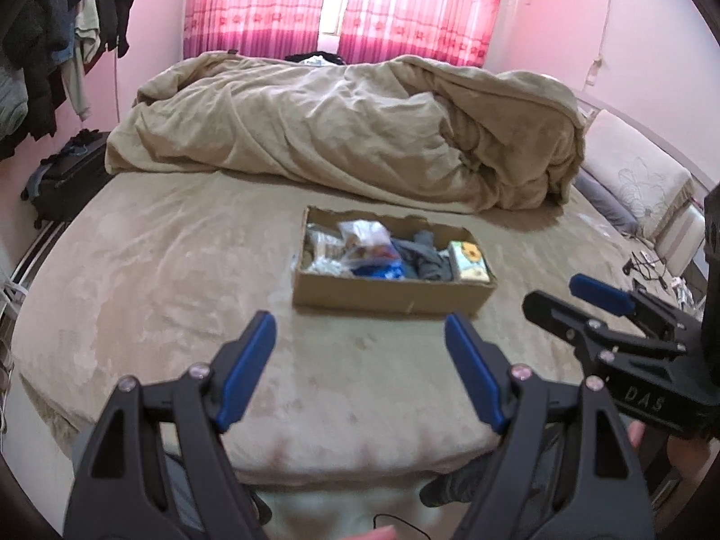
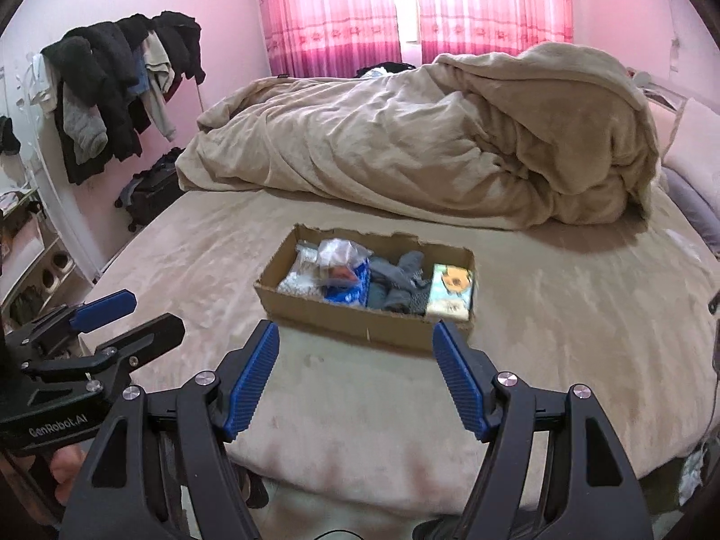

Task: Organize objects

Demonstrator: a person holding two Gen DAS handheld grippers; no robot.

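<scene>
A shallow cardboard box [image 1: 391,297] [image 2: 360,324] sits on the bed. It holds clear plastic bags [image 1: 360,234] [image 2: 337,249], a blue packet [image 2: 346,290], grey cloth [image 1: 425,254] [image 2: 400,283] and a tissue pack [image 1: 470,261] [image 2: 452,290] at its right end. My left gripper [image 1: 360,360] is open and empty, in front of the box over the bed's near edge. My right gripper [image 2: 355,369] is open and empty, also just short of the box. Each gripper shows in the other's view, the right one [image 1: 571,301] and the left one [image 2: 144,315].
A rumpled beige duvet [image 1: 351,130] [image 2: 450,144] lies heaped across the far half of the bed. A pillow [image 1: 630,171] and cables [image 1: 648,265] are at the right. A clothes rack [image 2: 121,85] and a dark suitcase [image 1: 63,180] stand at the left.
</scene>
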